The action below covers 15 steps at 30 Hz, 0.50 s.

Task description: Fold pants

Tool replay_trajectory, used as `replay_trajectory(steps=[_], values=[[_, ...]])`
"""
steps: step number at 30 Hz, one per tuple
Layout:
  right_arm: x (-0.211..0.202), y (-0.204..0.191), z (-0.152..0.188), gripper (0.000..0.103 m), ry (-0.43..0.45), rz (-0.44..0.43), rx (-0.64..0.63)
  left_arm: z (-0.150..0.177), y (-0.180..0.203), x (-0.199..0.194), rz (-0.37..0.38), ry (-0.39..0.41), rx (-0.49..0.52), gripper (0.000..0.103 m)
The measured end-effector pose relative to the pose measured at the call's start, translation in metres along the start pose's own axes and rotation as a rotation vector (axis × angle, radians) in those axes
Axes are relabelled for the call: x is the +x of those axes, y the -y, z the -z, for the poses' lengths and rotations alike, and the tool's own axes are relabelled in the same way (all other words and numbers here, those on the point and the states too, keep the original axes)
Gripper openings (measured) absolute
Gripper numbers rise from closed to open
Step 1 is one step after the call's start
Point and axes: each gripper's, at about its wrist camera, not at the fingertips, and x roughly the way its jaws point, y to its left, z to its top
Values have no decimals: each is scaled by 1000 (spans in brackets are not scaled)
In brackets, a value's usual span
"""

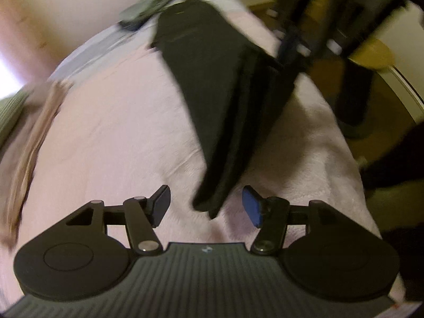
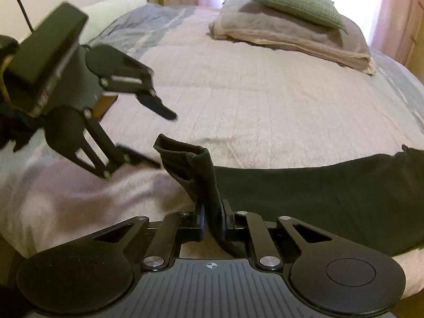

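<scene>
Black pants (image 1: 212,84) lie stretched out as a long strip on the pink bed cover (image 1: 111,137). My left gripper (image 1: 206,205) is open, and the narrow end of the pants lies between its fingers without being pinched. The right wrist view shows the left gripper (image 2: 156,137) open just left of the lifted, curled pant end (image 2: 182,156). My right gripper (image 2: 212,222) is shut on a raised fold of the pants (image 2: 318,193) at their near edge. The rest of the cloth runs flat to the right. In the left wrist view the right gripper (image 1: 287,47) is a dark blur at the pants' far edge.
A folded beige blanket (image 2: 291,37) with a green cushion (image 2: 296,0) on top sits at the bed's far side, and a white pillow (image 2: 114,8) at the back left. Beyond the bed edge stand a wooden stool (image 1: 371,53) and dark furniture legs (image 1: 352,100). A grey-green item (image 1: 143,13) lies past the pants.
</scene>
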Motion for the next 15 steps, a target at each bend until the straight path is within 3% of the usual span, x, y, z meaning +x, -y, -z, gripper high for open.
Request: replay_trajectory(steps=[2,7,10,15], values=[[-9,4,-4,6,9,3,39,-5,0,4,39,1,64,54],[-43,15,-15,5,59,13,114,-42,-29,-3,27,42,61,24],[-74,36,-18,5,121,35,189,-87,-58,-8,18,87,67,19],[-128,112,-18,5,259,92,405,-199,-109,10,36,150,104,19]])
